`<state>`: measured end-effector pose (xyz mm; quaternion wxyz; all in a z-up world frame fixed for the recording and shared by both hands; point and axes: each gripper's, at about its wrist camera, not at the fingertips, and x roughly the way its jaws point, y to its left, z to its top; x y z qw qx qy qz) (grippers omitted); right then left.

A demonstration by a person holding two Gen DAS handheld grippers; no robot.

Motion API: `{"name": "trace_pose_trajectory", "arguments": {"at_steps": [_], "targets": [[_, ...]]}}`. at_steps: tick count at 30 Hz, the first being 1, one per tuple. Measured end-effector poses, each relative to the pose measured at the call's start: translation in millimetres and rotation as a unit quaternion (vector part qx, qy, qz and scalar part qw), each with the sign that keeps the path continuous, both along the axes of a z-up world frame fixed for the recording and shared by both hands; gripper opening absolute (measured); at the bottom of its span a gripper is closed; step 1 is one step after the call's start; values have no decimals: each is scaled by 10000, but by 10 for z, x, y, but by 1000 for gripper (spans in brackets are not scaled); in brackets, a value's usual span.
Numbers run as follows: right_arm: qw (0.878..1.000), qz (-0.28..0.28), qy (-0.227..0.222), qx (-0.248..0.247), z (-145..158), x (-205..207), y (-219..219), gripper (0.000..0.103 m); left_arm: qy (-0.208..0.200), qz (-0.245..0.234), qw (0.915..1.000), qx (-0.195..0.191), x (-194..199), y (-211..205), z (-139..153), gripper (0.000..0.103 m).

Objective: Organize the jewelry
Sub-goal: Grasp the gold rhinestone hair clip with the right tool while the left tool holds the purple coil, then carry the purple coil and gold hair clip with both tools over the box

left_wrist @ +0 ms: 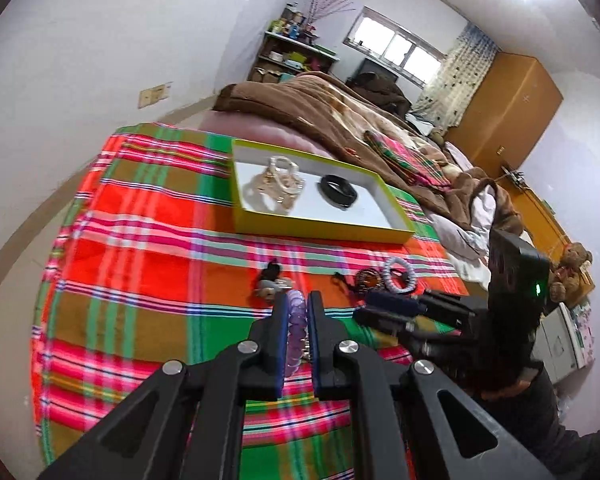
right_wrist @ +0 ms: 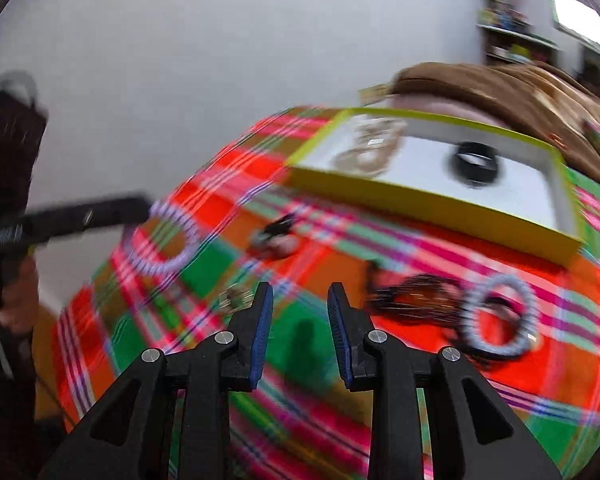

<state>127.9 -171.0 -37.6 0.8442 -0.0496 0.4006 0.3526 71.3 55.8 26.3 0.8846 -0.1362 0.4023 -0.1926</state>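
The purple beaded bracelet [left_wrist: 296, 322] sits clamped edgewise between the blue pads of my left gripper [left_wrist: 298, 300], low in the centre of the left wrist view. In the right wrist view the same bracelet [right_wrist: 162, 238] hangs as a ring from the tip of that gripper at the left edge, raised above the plaid cloth [left_wrist: 148, 216].

My right gripper [right_wrist: 300, 292] has its jaws parted with nothing between them, only cloth and their shadow below. In the left wrist view it [left_wrist: 364, 308] reaches in from the right, its tips near the loose pieces.

Those pieces lie on the cloth across the middle of the frame: a small dark and pale trinket [left_wrist: 270, 280] just beyond my left fingertips, a dark brown beaded bracelet [left_wrist: 366, 278] to its right, and a pale grey beaded bracelet [left_wrist: 398, 276] touching that one. The right wrist view is blurred, but it also shows a small metallic piece [right_wrist: 232, 300] just left of my right jaws; what it is I cannot tell.

Further up stands the yellow-rimmed tray [left_wrist: 320, 230] with a white floor. A heap of pearl and gold chains [left_wrist: 278, 184] fills its left part, and a black bangle [left_wrist: 338, 191] lies to the right of them, apart. Behind the tray a brown blanket [left_wrist: 320, 104] is rumpled over the bed.
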Motion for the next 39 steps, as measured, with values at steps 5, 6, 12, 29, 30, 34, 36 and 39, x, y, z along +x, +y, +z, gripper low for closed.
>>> {"name": "trace_pose_trajectory", "arguments": {"at_steps": [5, 6, 12, 29, 30, 34, 36, 39], "targets": [[9974, 387, -242, -557, -75, -70, 288, 29, 46, 173, 9998, -20, -32, 137, -38, 10], [9968, 427, -224, -634, -93, -72, 325, 29, 43, 183, 9998, -22, -37, 152, -40, 10], [9932, 850, -165, -784, -184, -81, 441, 29, 103, 223, 9997, -54, -56, 207, -85, 10], [9861, 970, -216, -1331, -244, -31, 666, 43, 170, 245, 9995, -135, -84, 265, -134, 10], [9861, 950, -240, -1341, -241, -48, 657, 43, 172, 246, 9995, -136, -83, 268, -136, 10], [9866, 839, -292, -1366, -233, -81, 627, 35, 179, 257, 9994, -140, -86, 266, -135, 10], [9863, 819, -325, -1397, -228, -101, 627, 35, 180, 250, 9994, -140, -84, 265, -136, 10], [9859, 730, -373, -1458, -224, -99, 632, 35, 180, 246, 9994, -142, -90, 264, -137, 10]]}}
